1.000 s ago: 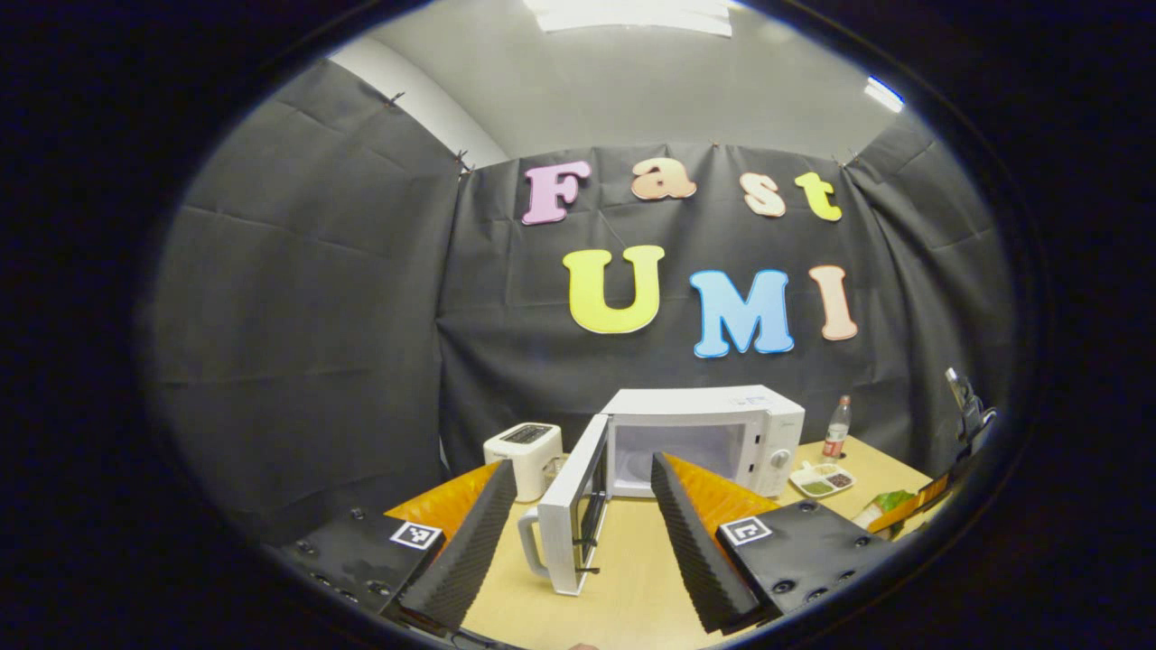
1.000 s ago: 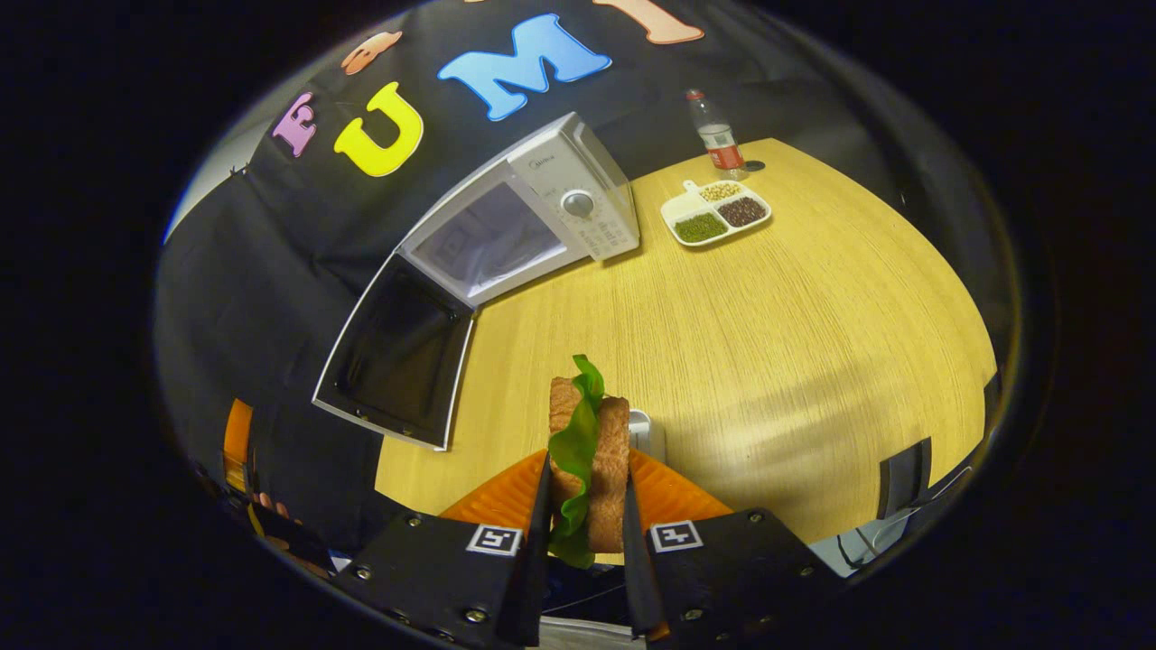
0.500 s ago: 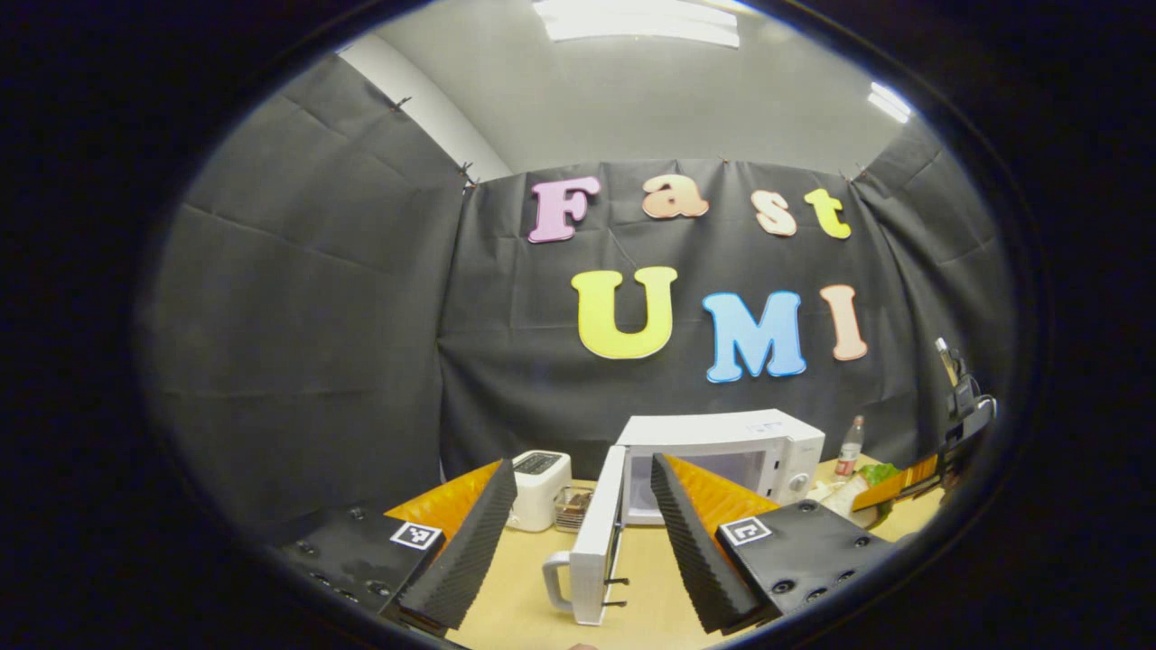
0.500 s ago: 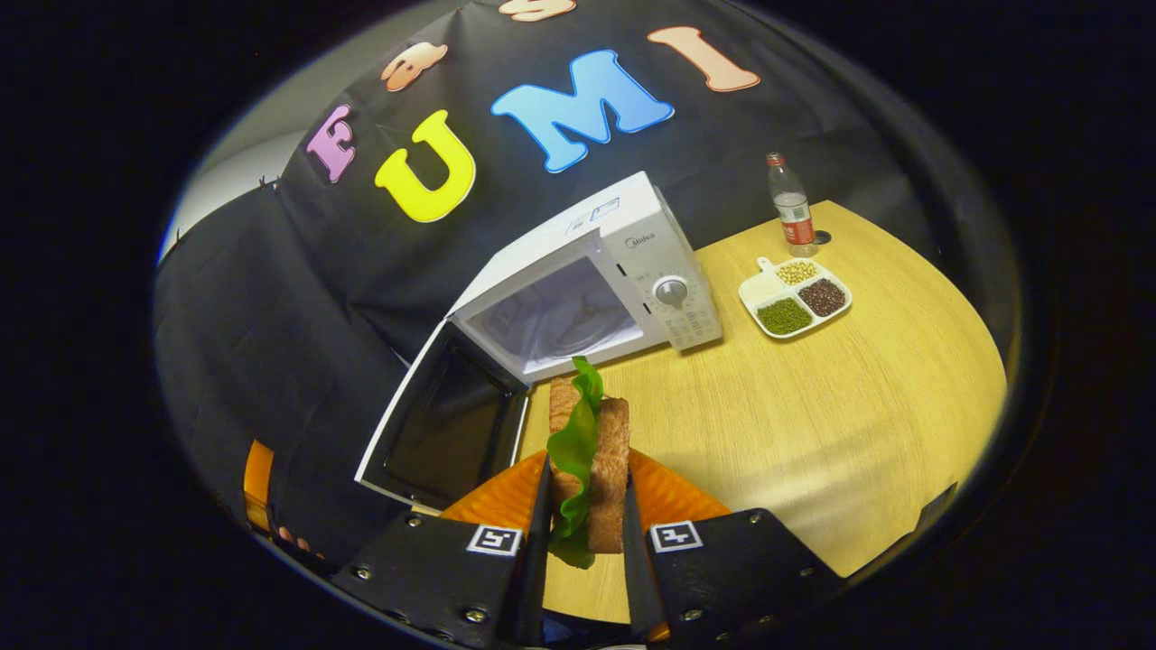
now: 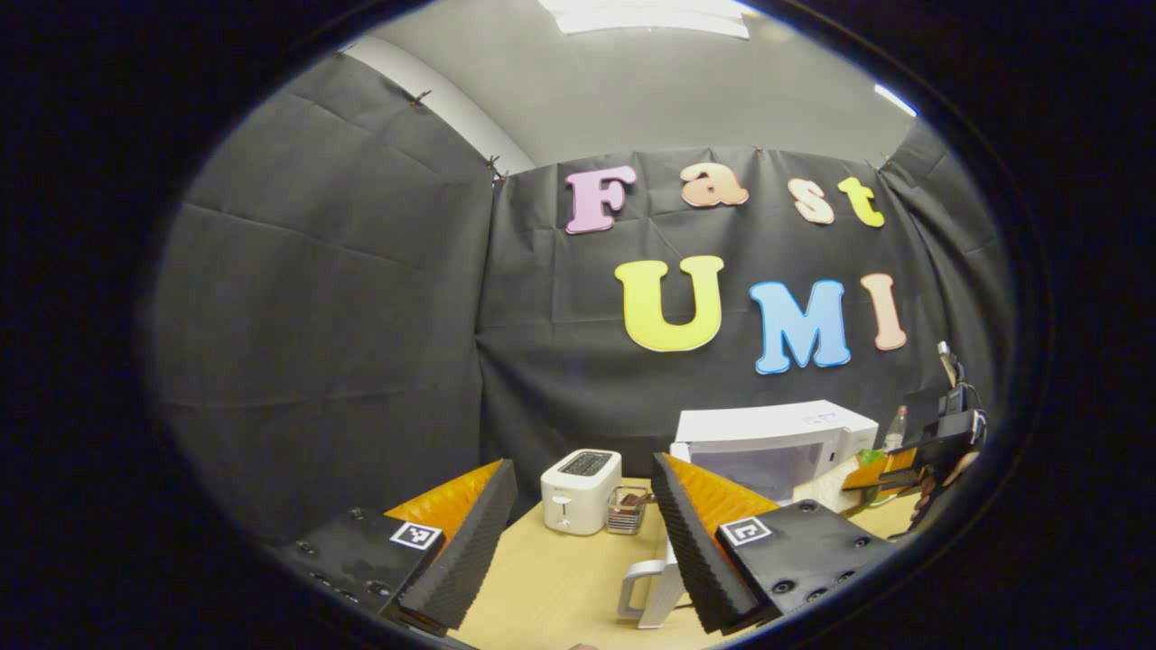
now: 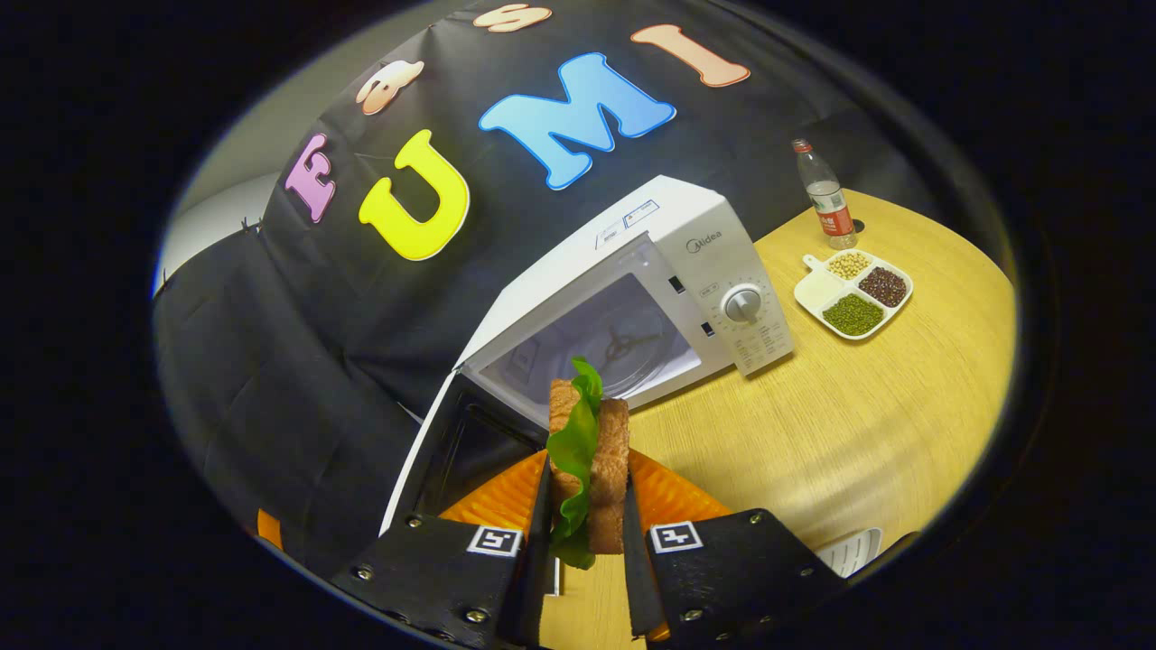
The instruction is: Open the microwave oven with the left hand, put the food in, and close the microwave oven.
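While the right claw (image 6: 582, 506) pinches a brown toast sandwich with green lettuce (image 6: 587, 451) between both fingers, it hangs just in front of the white boxy microwave oven (image 6: 632, 307), whose door (image 6: 461, 451) is swung open. Left claw (image 5: 578, 533) is spread wide with nothing in it, left of the microwave, over the light wooden surface (image 5: 560, 587).
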